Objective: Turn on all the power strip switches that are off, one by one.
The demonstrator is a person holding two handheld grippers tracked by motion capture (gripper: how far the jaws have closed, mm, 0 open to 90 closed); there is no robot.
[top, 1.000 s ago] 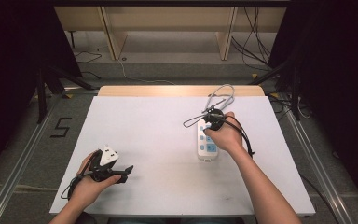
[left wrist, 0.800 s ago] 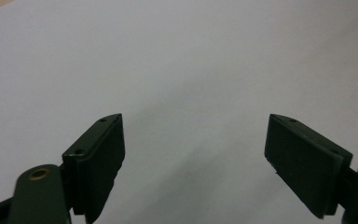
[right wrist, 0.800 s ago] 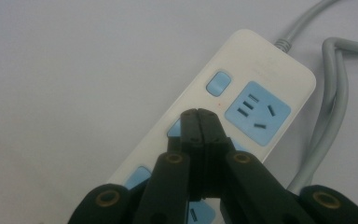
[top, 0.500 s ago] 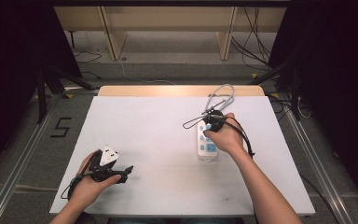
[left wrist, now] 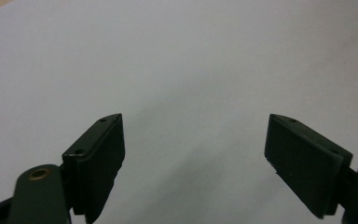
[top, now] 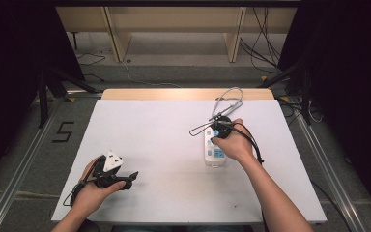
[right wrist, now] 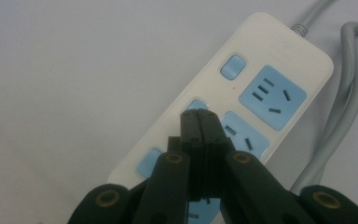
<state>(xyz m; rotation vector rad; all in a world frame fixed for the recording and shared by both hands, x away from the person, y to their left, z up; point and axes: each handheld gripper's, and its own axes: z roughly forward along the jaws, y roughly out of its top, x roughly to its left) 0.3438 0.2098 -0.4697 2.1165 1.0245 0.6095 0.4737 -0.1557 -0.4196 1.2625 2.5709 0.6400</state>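
A white table [top: 164, 145] stands before wooden shelving on a cabled floor. The power strip [right wrist: 261, 93] lies right of its centre, its grey cord [top: 227, 99] looped just behind. The right gripper [right wrist: 199, 119], jaws pressed together and empty, hovers over the strip's blue switches; the left gripper [left wrist: 193, 154] gapes wide, well left of the strip.

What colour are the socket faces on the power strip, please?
Light blue, set in the white power strip; the right gripper view shows it best.

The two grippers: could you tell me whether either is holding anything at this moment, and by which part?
Nothing is held. The right gripper has its jaws shut together, tips over the power strip near a blue switch; the left gripper is open above the bare table.
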